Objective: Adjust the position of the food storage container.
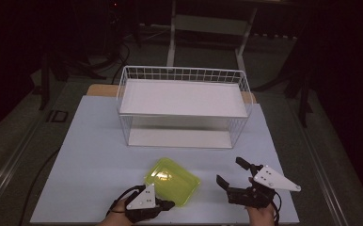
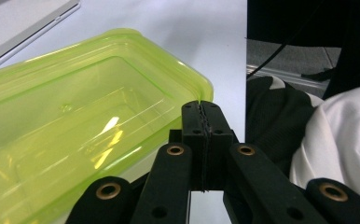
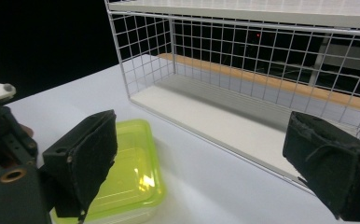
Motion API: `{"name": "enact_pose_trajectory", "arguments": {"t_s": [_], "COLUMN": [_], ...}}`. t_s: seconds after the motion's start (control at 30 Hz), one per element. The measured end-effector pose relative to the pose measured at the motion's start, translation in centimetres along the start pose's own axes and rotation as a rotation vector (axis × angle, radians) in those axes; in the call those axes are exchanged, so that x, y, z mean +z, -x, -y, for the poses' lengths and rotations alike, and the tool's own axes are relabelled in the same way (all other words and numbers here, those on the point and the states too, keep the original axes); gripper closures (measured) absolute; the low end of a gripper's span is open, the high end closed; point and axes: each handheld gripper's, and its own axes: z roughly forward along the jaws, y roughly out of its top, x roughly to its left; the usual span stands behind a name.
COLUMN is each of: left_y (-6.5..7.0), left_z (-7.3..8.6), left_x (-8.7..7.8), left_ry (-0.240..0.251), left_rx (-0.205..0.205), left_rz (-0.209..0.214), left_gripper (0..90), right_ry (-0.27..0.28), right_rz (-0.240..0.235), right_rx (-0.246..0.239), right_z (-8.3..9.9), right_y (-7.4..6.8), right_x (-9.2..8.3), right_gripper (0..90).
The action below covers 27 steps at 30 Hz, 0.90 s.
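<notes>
A see-through yellow-green plastic container (image 1: 172,181) (image 2: 75,121) (image 3: 131,177) lies open side up near the table's front edge. My left gripper (image 1: 170,205) (image 2: 201,106) is shut, pads flush together, with its tips right at the container's near corner rim. I see nothing between the pads. My right gripper (image 1: 228,170) (image 3: 206,154) hovers to the right of the container, apart from it. Its jaws are wide open with nothing between them. The left gripper (image 3: 1,140) also appears at the left edge of the right gripper view.
A white wire basket (image 1: 184,75) (image 3: 225,70) stands on its side at the back middle of the pale table (image 1: 90,141), its open face toward me. A white board rests on top. The person's white and dark clothing (image 2: 341,140) is beside the table edge.
</notes>
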Motion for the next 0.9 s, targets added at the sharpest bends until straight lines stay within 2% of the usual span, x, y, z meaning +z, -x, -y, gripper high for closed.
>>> {"name": "enact_pose_trajectory", "arguments": {"t_s": [0.27,0.43,0.7,0.9], "left_y": [-0.8,-1.0,-1.4,-1.5], "left_z": [-1.0,-1.4,-2.0,-2.5], "left_x": [1.7,2.8,3.9,3.8], "left_ry": [0.016,0.035,0.037,0.044], "left_rx": [0.002,-0.016,-0.019,-0.043], "left_rz": [-0.027,-0.033,-0.071,-0.068], "left_gripper": [90.0,89.9,90.0,90.0], "right_ry": [0.001,0.000,-0.002,0.001], "right_rz": [-0.006,-0.006,-0.011,-0.015], "right_rx": [0.011,0.009,0.005,0.010], "right_z": [0.0,0.0,0.0,0.0], "right_y": [0.1,0.2,0.2,0.2], "right_x": [0.0,0.0,0.0,-0.1], "right_gripper": [10.0,10.0,10.0,10.0]}}
